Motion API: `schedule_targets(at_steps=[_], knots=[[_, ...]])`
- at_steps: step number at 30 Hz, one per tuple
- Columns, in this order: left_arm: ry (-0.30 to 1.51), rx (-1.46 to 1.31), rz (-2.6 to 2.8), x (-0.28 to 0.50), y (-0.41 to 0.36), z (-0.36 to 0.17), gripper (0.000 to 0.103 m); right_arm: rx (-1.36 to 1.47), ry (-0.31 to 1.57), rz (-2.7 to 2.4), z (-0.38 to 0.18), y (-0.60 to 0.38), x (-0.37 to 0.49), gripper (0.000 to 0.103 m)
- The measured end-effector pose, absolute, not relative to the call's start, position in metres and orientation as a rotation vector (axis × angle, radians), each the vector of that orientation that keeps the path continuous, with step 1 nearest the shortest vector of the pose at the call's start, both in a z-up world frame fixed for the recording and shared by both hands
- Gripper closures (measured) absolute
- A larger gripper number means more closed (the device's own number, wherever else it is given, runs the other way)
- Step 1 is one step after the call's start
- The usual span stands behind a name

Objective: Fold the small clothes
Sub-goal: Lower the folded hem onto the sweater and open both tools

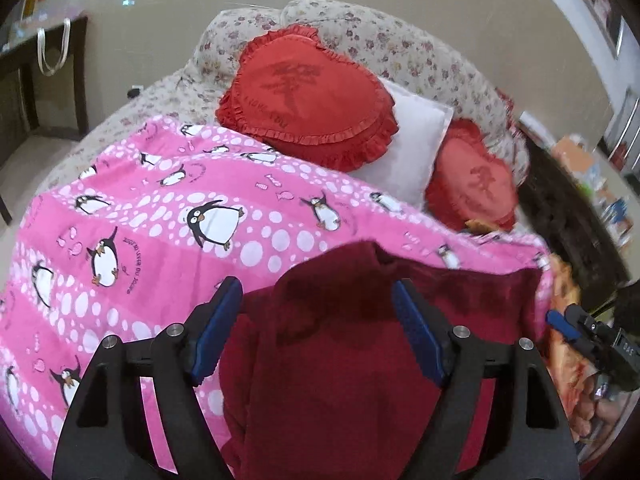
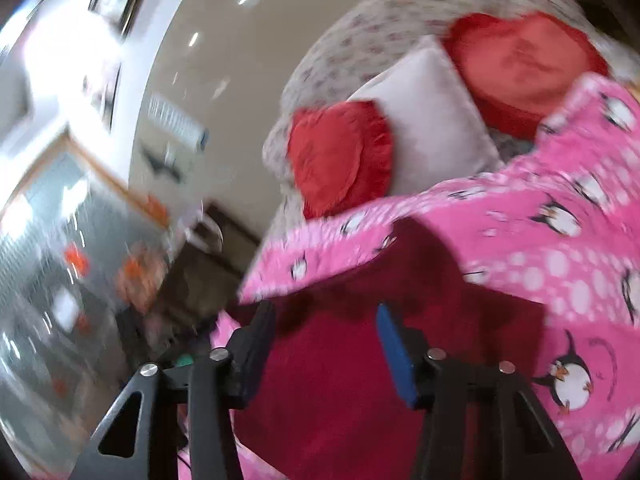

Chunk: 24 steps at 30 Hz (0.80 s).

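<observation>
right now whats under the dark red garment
The dark red garment lies on the pink penguin-print sheet, which shows around it. Whatever lies beneath the sheet there is covered.

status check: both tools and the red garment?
Left tool open, nothing gripped. Right tool open, also free. Dark red garment lies on the pink penguin blanket. Nothing in the way.

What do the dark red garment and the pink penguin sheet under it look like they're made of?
The dark red garment looks like soft, matte knit or fleece: no shine, thick rounded folds. The pink penguin sheet looks like thin printed woven cotton or a blend: flat, smooth, crisp pattern, only shallow creases. Neither fibre can be told for sure.
</observation>
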State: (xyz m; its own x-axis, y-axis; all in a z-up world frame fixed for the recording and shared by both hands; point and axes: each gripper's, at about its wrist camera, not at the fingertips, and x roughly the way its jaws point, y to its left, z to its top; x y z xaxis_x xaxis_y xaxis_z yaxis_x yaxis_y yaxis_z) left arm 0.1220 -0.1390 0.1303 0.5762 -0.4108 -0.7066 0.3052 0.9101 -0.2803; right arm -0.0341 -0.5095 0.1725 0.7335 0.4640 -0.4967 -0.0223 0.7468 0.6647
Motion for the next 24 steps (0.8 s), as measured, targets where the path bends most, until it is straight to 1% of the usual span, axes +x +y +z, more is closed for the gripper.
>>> schedule_targets(at_steps=[2,4,9,12,15,19,21,24], knots=[[0.897,-0.052,-0.351,0.131,-0.151,0.12,0.025,0.577,0.754,0.241,0.168,-0.491,-0.022,0.053],[0.936,-0.052,-0.33,0.145,-0.156,0.107,0.025,0.528,0.787,0.178,0.157,-0.486,-0.006,0.053],[1.004,-0.085,-0.245,0.18,-0.156,0.078,0.025,0.516,0.792,-0.013,0.127,-0.512,0.02,0.053],[1.055,-0.097,-0.224,0.195,-0.157,0.061,0.023,0.57,0.814,-0.072,0.104,-0.533,0.031,0.053],[1.029,-0.072,-0.225,0.192,-0.16,0.057,0.023,0.554,0.843,-0.094,0.086,-0.537,0.04,0.053],[1.011,-0.061,-0.258,0.179,-0.156,0.066,0.023,0.52,0.848,-0.092,0.097,-0.534,0.038,0.053],[1.015,-0.074,-0.299,0.165,-0.149,0.076,0.023,0.535,0.829,-0.079,0.112,-0.534,0.021,0.053],[0.976,-0.076,-0.362,0.128,-0.129,0.092,0.023,0.551,0.797,-0.02,0.134,-0.528,-0.018,0.053]])
